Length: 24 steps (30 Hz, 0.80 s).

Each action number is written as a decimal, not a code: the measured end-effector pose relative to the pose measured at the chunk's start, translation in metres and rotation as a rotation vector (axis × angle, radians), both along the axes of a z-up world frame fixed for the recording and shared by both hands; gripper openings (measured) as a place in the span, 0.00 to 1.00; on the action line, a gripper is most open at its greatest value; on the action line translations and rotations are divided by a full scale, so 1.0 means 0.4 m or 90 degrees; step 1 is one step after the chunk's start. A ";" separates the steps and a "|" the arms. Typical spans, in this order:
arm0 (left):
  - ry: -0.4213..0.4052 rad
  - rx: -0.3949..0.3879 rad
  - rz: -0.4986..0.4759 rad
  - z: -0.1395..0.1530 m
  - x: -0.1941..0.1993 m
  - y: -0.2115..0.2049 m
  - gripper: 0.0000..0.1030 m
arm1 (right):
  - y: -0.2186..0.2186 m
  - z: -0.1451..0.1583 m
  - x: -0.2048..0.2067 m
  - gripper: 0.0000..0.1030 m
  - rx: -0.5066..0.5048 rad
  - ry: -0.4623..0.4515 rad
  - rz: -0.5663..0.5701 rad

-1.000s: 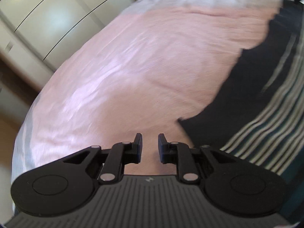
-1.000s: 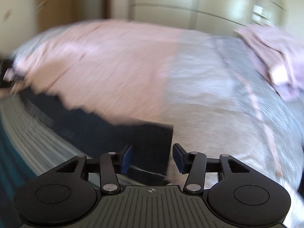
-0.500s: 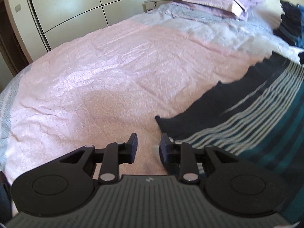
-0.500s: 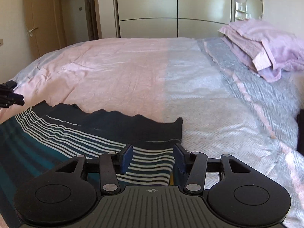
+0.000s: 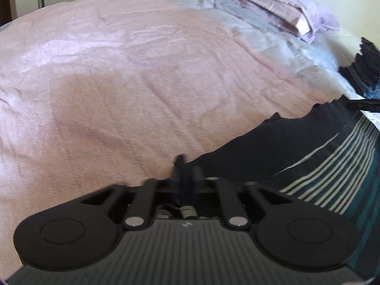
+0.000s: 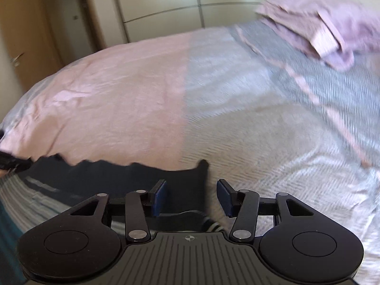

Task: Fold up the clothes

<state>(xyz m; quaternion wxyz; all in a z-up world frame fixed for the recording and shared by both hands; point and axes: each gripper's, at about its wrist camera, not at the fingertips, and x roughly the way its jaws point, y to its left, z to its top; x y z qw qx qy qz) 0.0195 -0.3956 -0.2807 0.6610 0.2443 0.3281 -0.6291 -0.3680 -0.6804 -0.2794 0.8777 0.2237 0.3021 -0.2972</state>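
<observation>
A dark navy garment with white and teal stripes lies spread on the bed. My left gripper is shut on the garment's near left corner, with the fingers blurred together. In the right wrist view the same garment lies at the lower left, its right corner just ahead of the fingers. My right gripper is open, with the jaws either side of that corner edge. The left gripper's tip shows at the far left edge.
The bed has a pink cover and a grey patterned part. Purple pillows lie at the head. A dark pile of clothes sits at the right edge. Wardrobe doors and a wooden door stand behind.
My left gripper has shut on the garment's corner; it was open half a second ago. My right gripper stays open over the other corner. Both views have shifted and blurred slightly.
</observation>
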 end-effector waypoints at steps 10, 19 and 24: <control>-0.091 0.009 0.021 -0.013 -0.040 0.011 0.11 | 0.008 0.008 -0.016 0.02 -0.017 0.035 -0.006; -0.145 -0.044 0.042 0.120 -0.110 0.193 0.23 | 0.242 0.170 -0.221 0.49 -0.070 -0.055 -0.009; -0.118 -0.062 -0.051 0.143 -0.232 0.335 0.23 | 0.467 0.160 -0.309 0.49 -0.033 -0.119 0.108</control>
